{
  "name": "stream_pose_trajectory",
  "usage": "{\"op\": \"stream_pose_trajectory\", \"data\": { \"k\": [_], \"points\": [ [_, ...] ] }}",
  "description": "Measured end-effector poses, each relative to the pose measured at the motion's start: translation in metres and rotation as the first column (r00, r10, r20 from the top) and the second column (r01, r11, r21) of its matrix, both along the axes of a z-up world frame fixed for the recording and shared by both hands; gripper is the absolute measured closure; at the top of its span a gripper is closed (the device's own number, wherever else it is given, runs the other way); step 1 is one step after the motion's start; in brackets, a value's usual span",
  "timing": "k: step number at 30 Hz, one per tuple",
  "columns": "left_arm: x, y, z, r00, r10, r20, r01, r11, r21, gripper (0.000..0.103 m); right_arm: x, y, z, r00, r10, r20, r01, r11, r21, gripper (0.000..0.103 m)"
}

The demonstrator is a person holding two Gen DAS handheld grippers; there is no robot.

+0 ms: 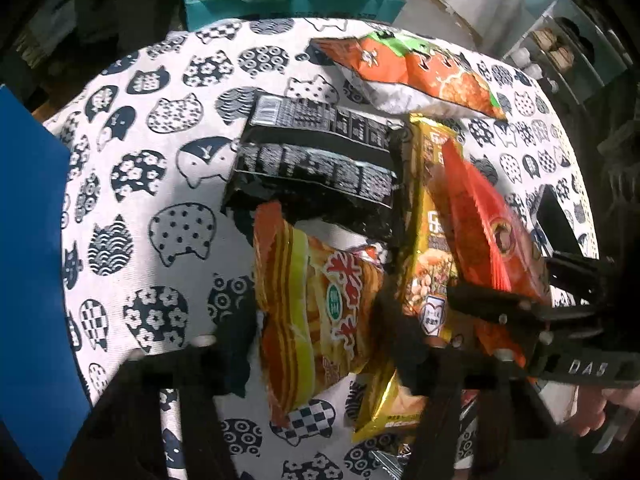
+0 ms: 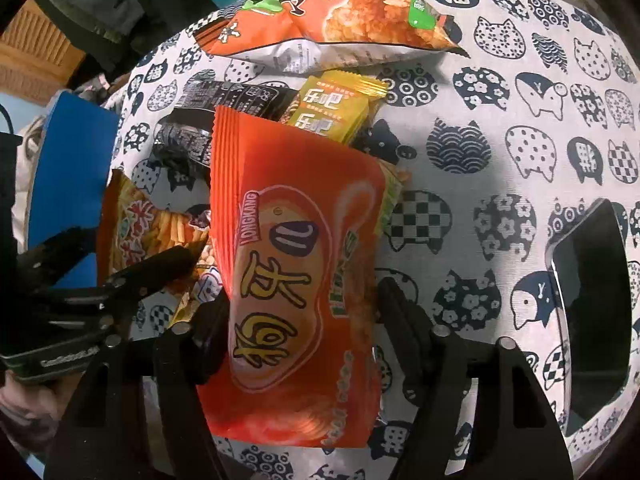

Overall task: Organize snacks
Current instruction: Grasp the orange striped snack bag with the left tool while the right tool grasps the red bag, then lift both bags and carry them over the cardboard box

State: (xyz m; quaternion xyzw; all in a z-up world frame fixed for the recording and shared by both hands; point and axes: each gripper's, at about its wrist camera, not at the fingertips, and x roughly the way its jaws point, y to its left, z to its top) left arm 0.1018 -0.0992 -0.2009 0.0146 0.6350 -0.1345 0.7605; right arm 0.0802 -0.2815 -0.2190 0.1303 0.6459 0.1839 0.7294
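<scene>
While the right gripper [image 2: 300,320] points across the cat-print counter [image 2: 500,92], its jaws stand either side of an orange-red LONGKANG snack bag [image 2: 296,264], which rises between them; both fingers touch the bag's edges, so they look clamped on it. Behind that bag lie a yellow snack pack [image 2: 336,108] and a black packet [image 2: 224,98], and a large orange rice-cracker bag [image 2: 340,16] lies near the far edge. A black tray [image 2: 592,312] sits at the right edge.

From the left wrist view, the left gripper [image 1: 316,344] has its jaws apart around a striped orange-yellow chip bag [image 1: 316,312], which lies between them near the near edge; I cannot tell whether the fingers press it. A blue board [image 1: 32,240] stands at the left edge.
</scene>
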Motion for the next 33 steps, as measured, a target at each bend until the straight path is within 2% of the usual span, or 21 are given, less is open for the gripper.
{"op": "stream_pose_trajectory", "data": {
  "k": [1, 4, 7, 16, 23, 33],
  "points": [
    [0.0, 0.0, 0.0, 1.0, -0.002, 0.003, 0.002, 1.0, 0.001, 0.052, 0.001, 0.002, 0.001, 1.0, 0.001, 0.005, -0.001, 1.0, 0.004, 0.051],
    [-0.004, -0.001, 0.005, 0.999, -0.008, 0.04, 0.007, 0.999, 0.037, 0.059, 0.001, 0.006, 0.009, 0.999, 0.016, 0.034, -0.015, 0.999, -0.028, 0.054],
    [-0.006, 0.001, 0.011, 0.998, -0.009, 0.059, 0.006, 0.999, 0.047, 0.061, 0.0, 0.007, 0.014, 0.998, 0.024, 0.057, -0.022, 0.999, -0.038, 0.056],
    [-0.017, 0.013, 0.04, 0.991, -0.006, 0.135, -0.006, 0.997, 0.082, 0.062, -0.003, 0.021, 0.039, 0.985, 0.075, 0.158, -0.056, 0.991, -0.121, 0.056],
    [-0.029, 0.021, 0.063, 0.982, -0.017, 0.186, -0.004, 0.994, 0.108, 0.062, -0.006, 0.033, 0.067, 0.961, 0.127, 0.245, -0.08, 0.978, -0.19, 0.056],
    [-0.046, 0.034, 0.096, 0.967, -0.024, 0.255, -0.005, 0.994, 0.113, 0.062, -0.015, 0.046, 0.098, 0.931, 0.168, 0.324, -0.094, 0.968, -0.231, 0.056]
  ]
}}
